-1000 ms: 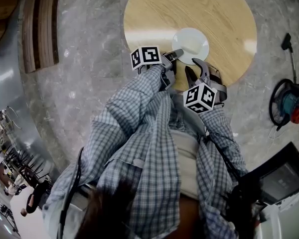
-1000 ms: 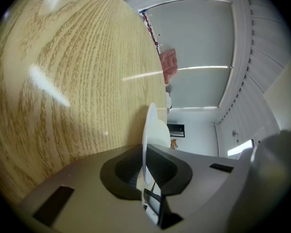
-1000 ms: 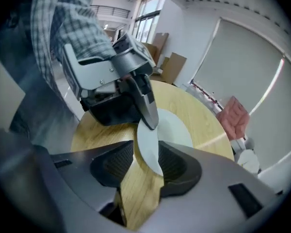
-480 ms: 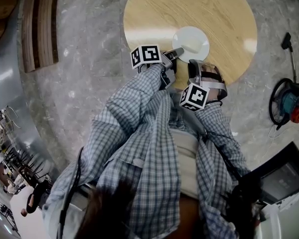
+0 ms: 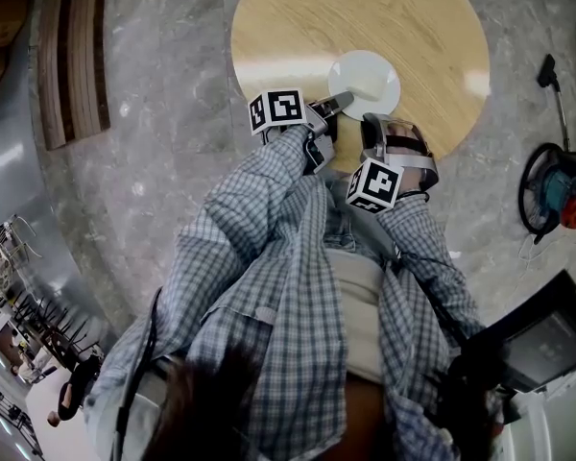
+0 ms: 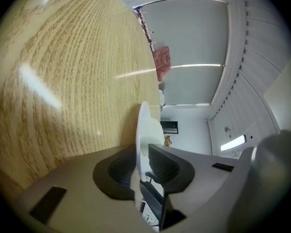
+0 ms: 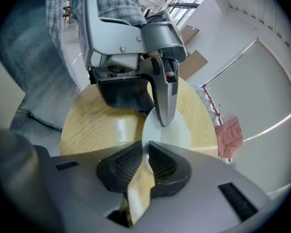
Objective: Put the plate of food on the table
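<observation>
A round wooden worktop (image 5: 403, 27) stands on a grey marble floor (image 5: 163, 113), and the white plate (image 5: 370, 75) lies flat on it, close to the edge nearest the person. Both grippers meet the plate on that near side. The left gripper (image 6: 143, 152) reaches in almost level from the plate's left. Its jaws have just been opening, and the plate's rim stands between the pads, which sit close against it on both faces with no clear gap showing. The right gripper (image 7: 146, 152) comes down steeply at the near rim, just beside the left one. Its jaws have just been closing, and they pinch the rim between the ribbed pads. In the right gripper view the left gripper's tip lies on the plate directly ahead. The person's checked shirt sleeves (image 5: 269, 257) fill the lower middle of the head view.
</observation>
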A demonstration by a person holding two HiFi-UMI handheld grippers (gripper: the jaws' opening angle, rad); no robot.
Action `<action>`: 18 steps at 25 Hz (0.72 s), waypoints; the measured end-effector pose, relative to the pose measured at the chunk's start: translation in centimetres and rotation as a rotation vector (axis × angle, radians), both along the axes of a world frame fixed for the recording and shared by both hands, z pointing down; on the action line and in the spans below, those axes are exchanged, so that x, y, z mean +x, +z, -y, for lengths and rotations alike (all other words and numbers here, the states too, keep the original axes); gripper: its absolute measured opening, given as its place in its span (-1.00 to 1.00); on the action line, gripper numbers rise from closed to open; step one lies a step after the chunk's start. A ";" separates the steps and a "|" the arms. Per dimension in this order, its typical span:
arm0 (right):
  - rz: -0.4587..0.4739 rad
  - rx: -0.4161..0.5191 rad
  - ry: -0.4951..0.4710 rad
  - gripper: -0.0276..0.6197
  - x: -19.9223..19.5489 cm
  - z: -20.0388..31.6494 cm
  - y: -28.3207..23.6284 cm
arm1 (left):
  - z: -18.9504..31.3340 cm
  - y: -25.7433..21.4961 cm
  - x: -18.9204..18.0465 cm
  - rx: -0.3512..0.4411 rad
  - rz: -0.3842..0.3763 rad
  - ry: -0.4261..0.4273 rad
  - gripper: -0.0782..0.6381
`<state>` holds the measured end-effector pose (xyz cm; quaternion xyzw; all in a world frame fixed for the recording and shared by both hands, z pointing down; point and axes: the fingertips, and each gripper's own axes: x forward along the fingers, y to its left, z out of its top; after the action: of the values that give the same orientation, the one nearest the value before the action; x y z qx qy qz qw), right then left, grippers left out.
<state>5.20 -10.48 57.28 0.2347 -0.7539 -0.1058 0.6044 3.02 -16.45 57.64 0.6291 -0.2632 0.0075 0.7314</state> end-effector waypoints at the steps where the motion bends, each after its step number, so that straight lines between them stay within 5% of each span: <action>1: -0.002 0.000 0.002 -0.76 0.1 0.0 0.0 | 0.1 -0.2 0.2 0.005 -0.006 0.001 -0.56; 4: 0.005 -0.005 0.009 -0.76 0.1 0.0 0.0 | 0.4 -0.6 0.2 0.020 0.002 -0.022 -0.41; 18: 0.011 -0.058 -0.002 -0.76 0.1 0.3 1.2 | -1.1 -0.5 -1.5 -0.028 -0.027 -0.112 -0.40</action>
<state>5.27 -10.76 58.47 0.2170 -0.7602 -0.0831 0.6067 1.55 -15.35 57.12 0.6031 -0.2881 -0.0381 0.7428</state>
